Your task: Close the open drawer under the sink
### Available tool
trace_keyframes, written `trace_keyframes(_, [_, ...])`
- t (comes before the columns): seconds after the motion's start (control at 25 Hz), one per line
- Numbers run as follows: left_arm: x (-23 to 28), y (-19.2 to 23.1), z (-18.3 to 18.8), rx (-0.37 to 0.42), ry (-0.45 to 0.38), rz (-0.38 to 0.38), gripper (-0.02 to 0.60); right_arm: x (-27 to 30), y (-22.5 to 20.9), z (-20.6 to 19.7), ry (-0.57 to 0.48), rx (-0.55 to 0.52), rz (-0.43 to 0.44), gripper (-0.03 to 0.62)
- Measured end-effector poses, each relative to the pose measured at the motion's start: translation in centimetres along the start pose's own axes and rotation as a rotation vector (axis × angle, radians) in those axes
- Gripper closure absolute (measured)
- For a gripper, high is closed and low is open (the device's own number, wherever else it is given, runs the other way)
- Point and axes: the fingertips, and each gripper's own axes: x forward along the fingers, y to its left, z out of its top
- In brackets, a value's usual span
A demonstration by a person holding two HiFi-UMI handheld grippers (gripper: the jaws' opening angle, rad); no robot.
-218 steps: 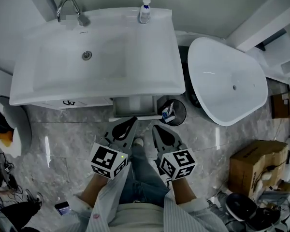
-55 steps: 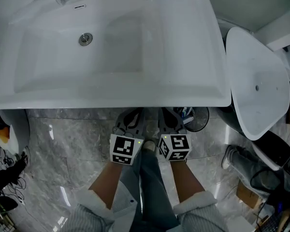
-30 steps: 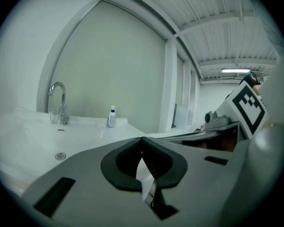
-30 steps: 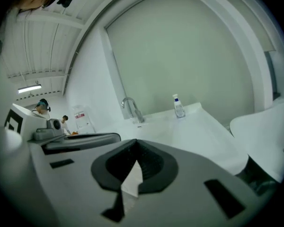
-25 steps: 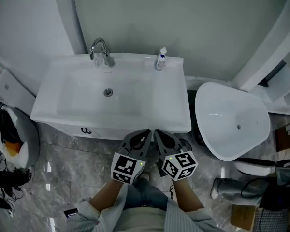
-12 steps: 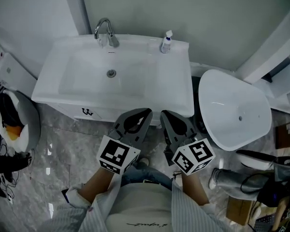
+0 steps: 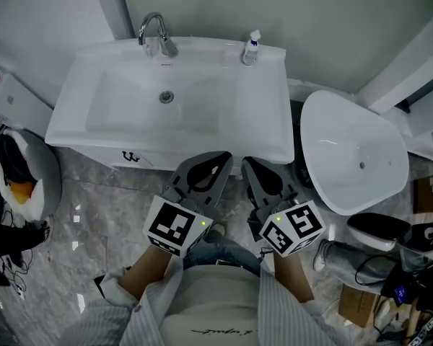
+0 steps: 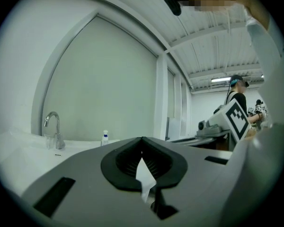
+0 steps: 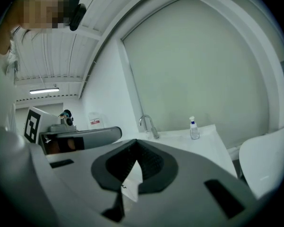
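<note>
Held jaws-together & empty, side by side just off sink (image 7: 267, 85) front edge: L gripper (image 7: 222, 157) & R gripper (image 7: 248, 163), prob. parked clear w/ job done, no drawer seen jutting from under that edge, so likely closed.

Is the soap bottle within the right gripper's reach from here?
Probably yes: the right gripper hangs at the front of the sink, and only bare rim lies before the soap bottle.

Grey marble floor (image 7: 101, 211): sink cabinet (image 7: 133, 157), white tub (image 7: 353, 157) standing on it.
</note>
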Motion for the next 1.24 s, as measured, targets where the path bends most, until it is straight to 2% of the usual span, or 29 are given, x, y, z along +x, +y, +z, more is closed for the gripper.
trace_keyframes(0.56, [0.8,0.7,-0.3,-0.02,0.015,-0.01,0.566,0.4,-0.4,0.1,0.028,0.004,-0.011,0.585])
trace_keyframes(1.24, [1.3,1.6,-1.6,-0.045,0.039,-0.021,0.566,1.5,-1.0,-2.5,0.084,0.042,-0.011,0.585])
